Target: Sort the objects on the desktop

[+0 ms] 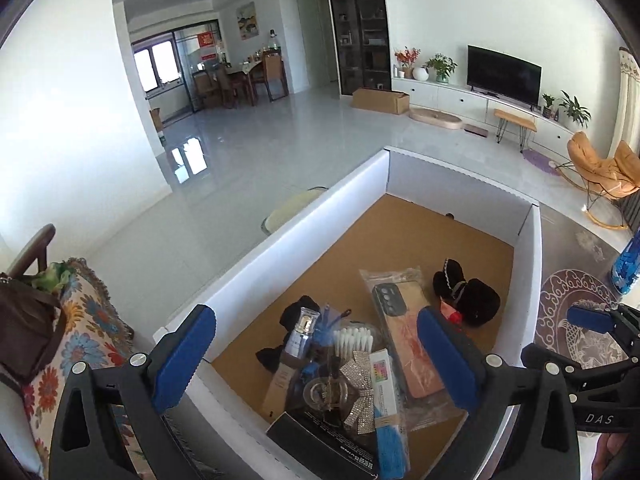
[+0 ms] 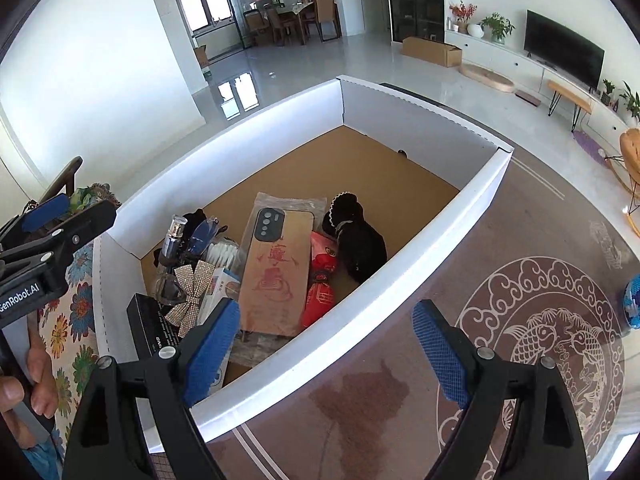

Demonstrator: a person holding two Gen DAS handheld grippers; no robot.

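A white-walled box with a brown floor holds the sorted items. Among them are a bagged phone case, a red packet, a black pearl-trimmed hair clip and a perfume bottle. Cotton swabs, a rhinestone bow and a black carton lie beside them. My left gripper hangs open above the box's near corner, over the bow and phone case, holding nothing. My right gripper stands open and empty over the box's near wall.
The box rests on a brown tabletop with a koi medallion and a dark stain. A blue object sits at the table's right edge. A floral cloth covers a chair on the left. A hand grips the left tool.
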